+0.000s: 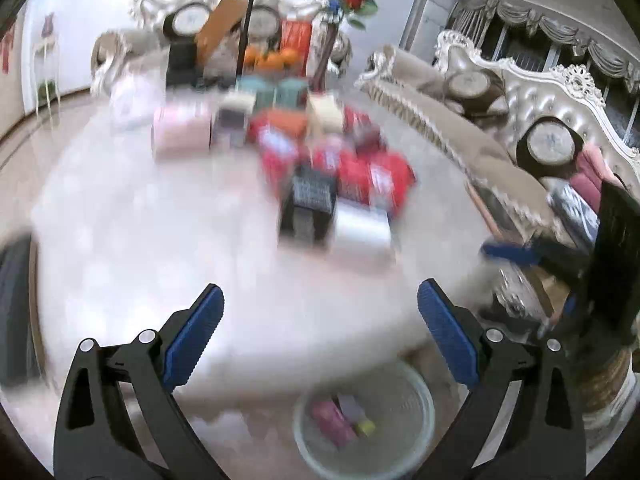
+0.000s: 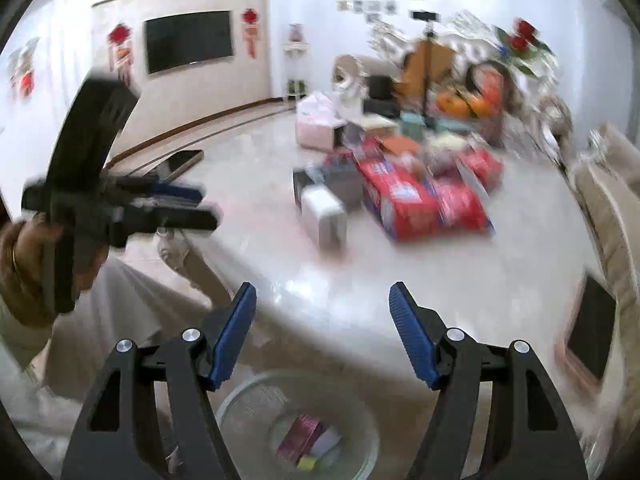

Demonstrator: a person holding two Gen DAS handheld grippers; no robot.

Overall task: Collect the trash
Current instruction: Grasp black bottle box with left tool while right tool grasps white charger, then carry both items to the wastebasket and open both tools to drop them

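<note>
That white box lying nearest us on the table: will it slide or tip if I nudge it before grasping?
The white box lies flat on a glossy table, so it would probably slide rather than tip. It looks like thin carton, likely light and crushable under a firm squeeze. Both views are blurred, so its surface finish is unclear.

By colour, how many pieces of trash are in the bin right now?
Inside the bin, as far as the blur allows:
pink piece: 1
lilac piece: 1
yellow-green piece: 1
Total: 3
</note>
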